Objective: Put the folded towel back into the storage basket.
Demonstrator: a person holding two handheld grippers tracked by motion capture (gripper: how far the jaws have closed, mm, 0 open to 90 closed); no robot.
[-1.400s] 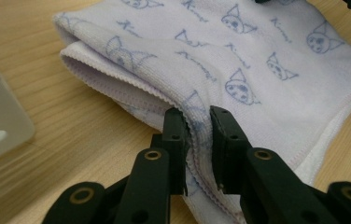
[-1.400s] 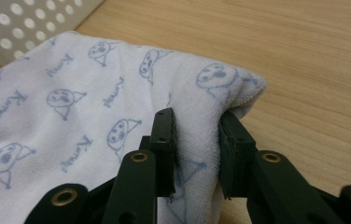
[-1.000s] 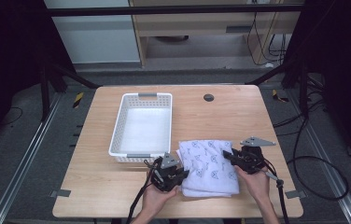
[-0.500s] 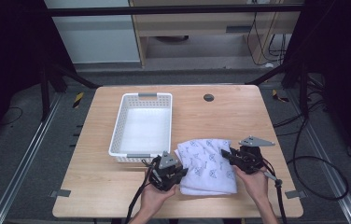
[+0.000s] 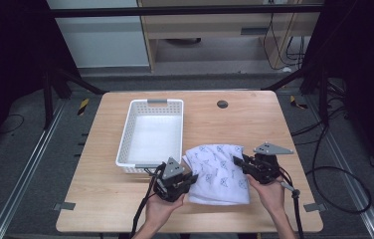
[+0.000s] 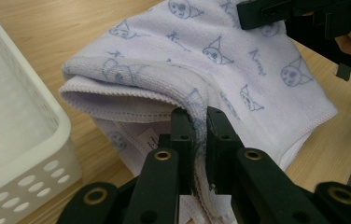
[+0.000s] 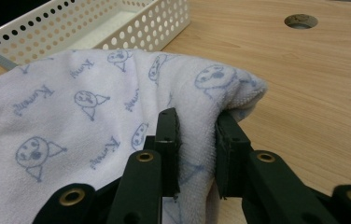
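1. A white towel with little blue cartoon faces lies on the wooden tabletop. It sits just beside the white basket, off the basket's near right corner.
2. The left claw is at the towel's near left edge, close to the basket's near rim. A hand holds it from below.
3. In the left gripper view, the left claw is pinching a fold of the towel. The cloth is squeezed tight between its two black jaws.
4. In that view the towel's left edge is lifted off the tabletop, and you can see its layers folded under. The basket wall is just to the side of it.
5. The right claw is at the towel's right side, farther from the basket. The other hand holds it.
6. In the right gripper view, the right claw is pinching a thick bunch of towel. The cloth bulges up over its jaws.
7. In that view the basket lies past the towel, and a round hole in the tabletop is farther off.
8. Both claws hold the same towel, one on each side of it.
9. The basket has nothing in it.
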